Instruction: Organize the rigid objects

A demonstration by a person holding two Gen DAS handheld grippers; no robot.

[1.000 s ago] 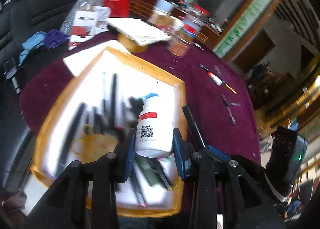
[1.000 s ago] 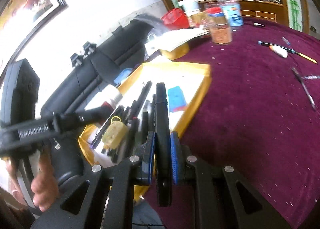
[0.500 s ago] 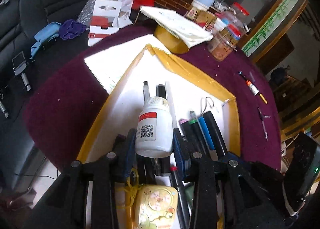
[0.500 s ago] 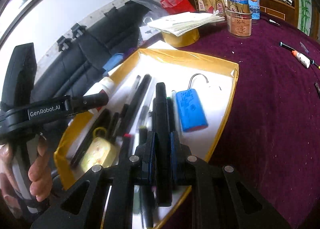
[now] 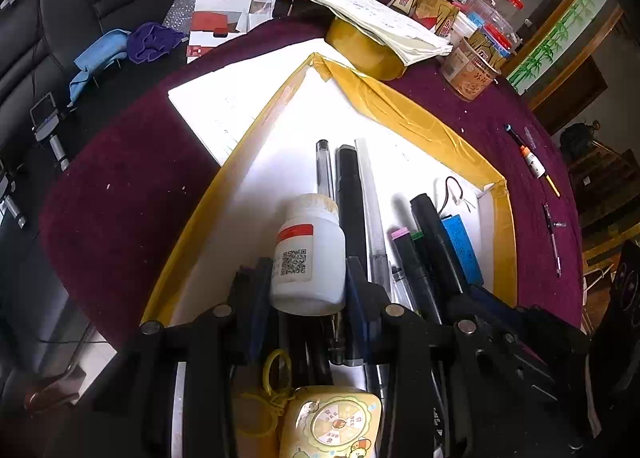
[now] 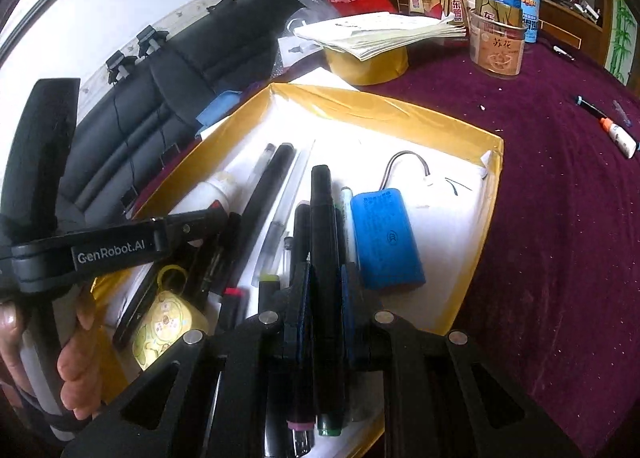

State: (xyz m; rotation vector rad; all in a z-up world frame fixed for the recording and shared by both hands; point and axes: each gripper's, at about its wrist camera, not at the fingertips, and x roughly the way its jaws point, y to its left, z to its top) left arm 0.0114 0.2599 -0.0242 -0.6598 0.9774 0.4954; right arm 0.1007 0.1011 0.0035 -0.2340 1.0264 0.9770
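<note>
Both grippers grip: bottle [image 5: 308, 258]; marker [image 6: 326, 258].

White plastic bottle [image 5: 308, 258]: red band, QR label, tan cap, held tilted over the tray [image 5: 420, 119]. Black marker [image 6: 325, 258]: long, held lengthwise above other pens. Tray: white floor, yellow-taped walls, on maroon cloth. Contents: pens and markers side by side, blue battery pack [image 6: 386, 236] (wired), yellow keychain toy [image 5: 332, 424].

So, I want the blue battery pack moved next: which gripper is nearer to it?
Right. The right gripper, shut on a black marker, sits just beside the battery pack. The left gripper, holding the white bottle, is several pens away.
</note>
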